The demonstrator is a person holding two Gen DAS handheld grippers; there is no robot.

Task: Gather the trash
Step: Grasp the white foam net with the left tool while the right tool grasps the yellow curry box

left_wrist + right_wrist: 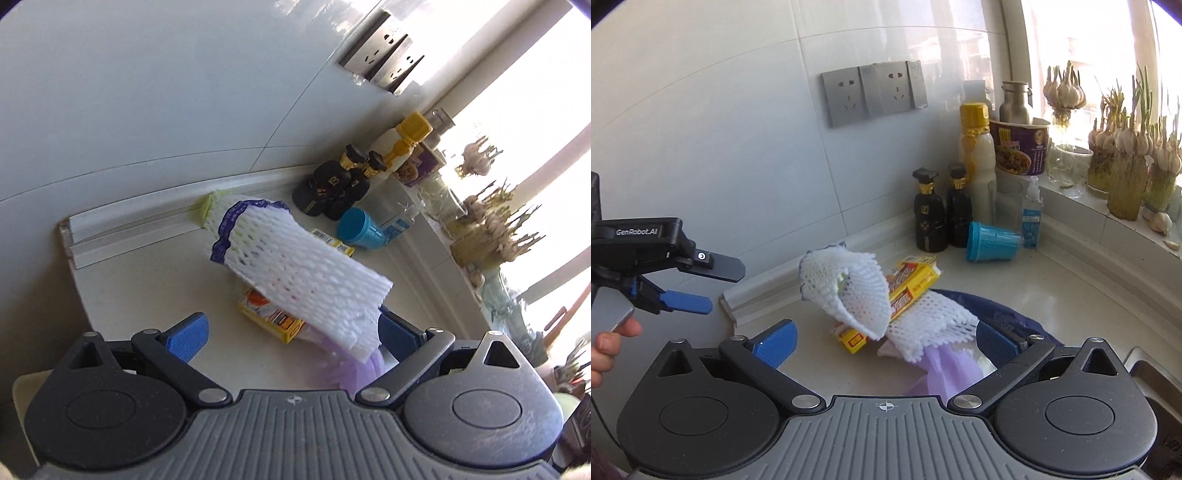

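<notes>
Left tool (716,286): seen in the right wrist view at the left, held in a person's hand (607,345), clear of the pile, its jaws parted with nothing between them. The left wrist view confirms the blue fingers (188,334) spread wide.

Right tool (886,341): jaws wide apart, one blue finger on either side of the pile, gripping nothing.

Trash: a white foam fruit net (849,291) with a dark purple edge stands curled over a yellow carton (905,291), which lies tilted on the pale tabletop (1034,284) near the back wall edge. A second piece of white netting (931,321) lies just beside the carton, over a lilac plastic bag (942,369). A dark blue bag rim (1015,310) shows behind that, against the right tool's right finger.

Other items: a blue plastic cup (991,242) lies on its side toward the back right corner of the tabletop. Two dark bottles (942,218) with gold collars stand against the wall, next to a tall bottle with a yellow cap (975,147) and a small clear pump bottle (1030,210). An instant noodle tub (1019,147) and sprouting garlic bulbs (1126,147) stand on the window ledge. Grey wall sockets (875,92) sit above.
</notes>
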